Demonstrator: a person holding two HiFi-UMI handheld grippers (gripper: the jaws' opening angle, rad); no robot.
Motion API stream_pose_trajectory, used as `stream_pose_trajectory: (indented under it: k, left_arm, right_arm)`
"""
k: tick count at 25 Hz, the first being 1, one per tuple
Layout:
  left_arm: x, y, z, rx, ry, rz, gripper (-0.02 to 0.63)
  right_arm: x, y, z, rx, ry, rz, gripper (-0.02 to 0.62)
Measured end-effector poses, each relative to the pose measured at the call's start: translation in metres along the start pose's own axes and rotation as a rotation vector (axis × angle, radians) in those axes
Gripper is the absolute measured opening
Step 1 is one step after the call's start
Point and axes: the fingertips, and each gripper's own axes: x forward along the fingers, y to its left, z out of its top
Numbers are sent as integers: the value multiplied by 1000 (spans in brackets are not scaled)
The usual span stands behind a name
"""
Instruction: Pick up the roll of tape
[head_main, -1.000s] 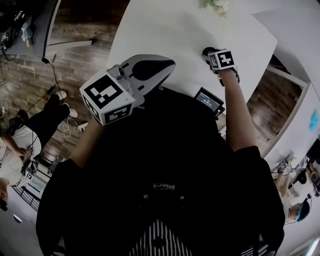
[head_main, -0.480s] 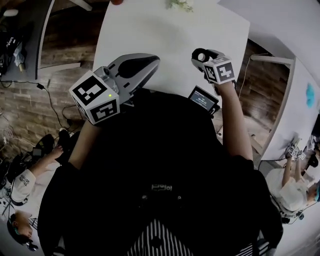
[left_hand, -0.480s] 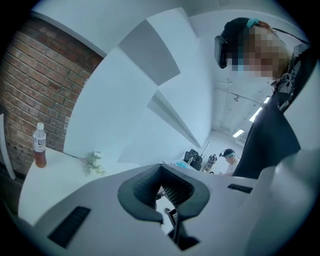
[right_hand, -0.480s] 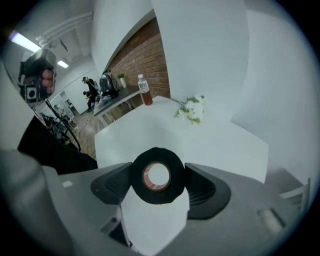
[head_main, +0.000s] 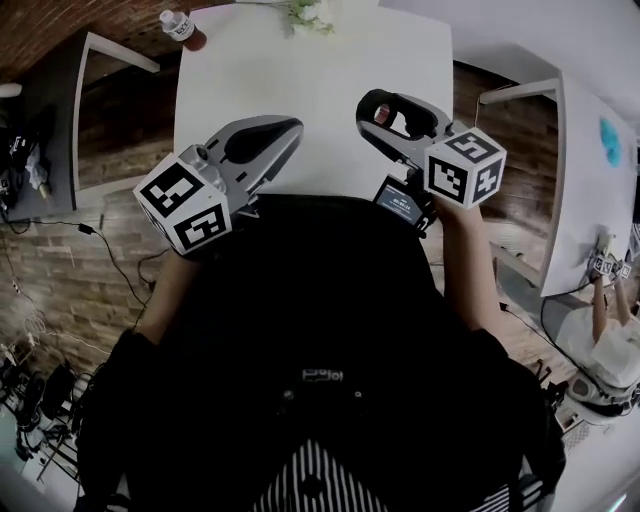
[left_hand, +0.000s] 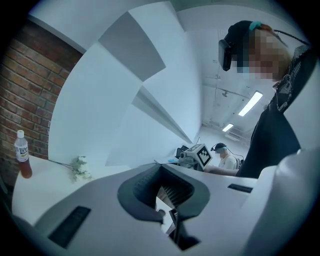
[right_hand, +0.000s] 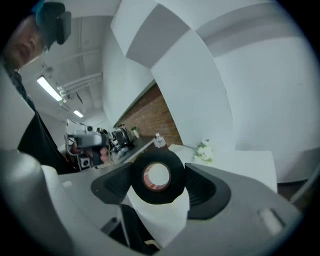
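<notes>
Right gripper (head_main: 378, 112) clamped black roll of tape (right_hand: 156, 196), reddish core, jaws wide, over near edge of white rectangular table (head_main: 300, 80). Left gripper (head_main: 290, 128) clenched, empty, well apart at left.

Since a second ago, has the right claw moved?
Yes: the right claw, gripping the black roll of tape, has risen off the white table, toward the camera.
</notes>
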Motion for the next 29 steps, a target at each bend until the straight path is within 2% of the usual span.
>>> stream_pose_trajectory:
  k: [4, 8, 19, 22, 29]
  left_arm:
    - [1, -3, 6, 25, -11, -2, 5]
    - [8, -8, 12, 49, -19, 5, 5]
    - [26, -19, 28, 122, -38, 41, 5]
    - [27, -18, 32, 111, -32, 34, 5]
    - [25, -18, 38, 99, -104, 29, 5]
  right_arm:
    - [-21, 37, 32, -7, -114, 61, 325]
    - [-31, 57, 49, -33, -168, 122, 324]
    - [-40, 60, 49, -95, -152, 96, 324]
    - [-40, 59, 51, -96, -162, 95, 324]
    - [-34, 46, 52, -108, -165, 59, 324]
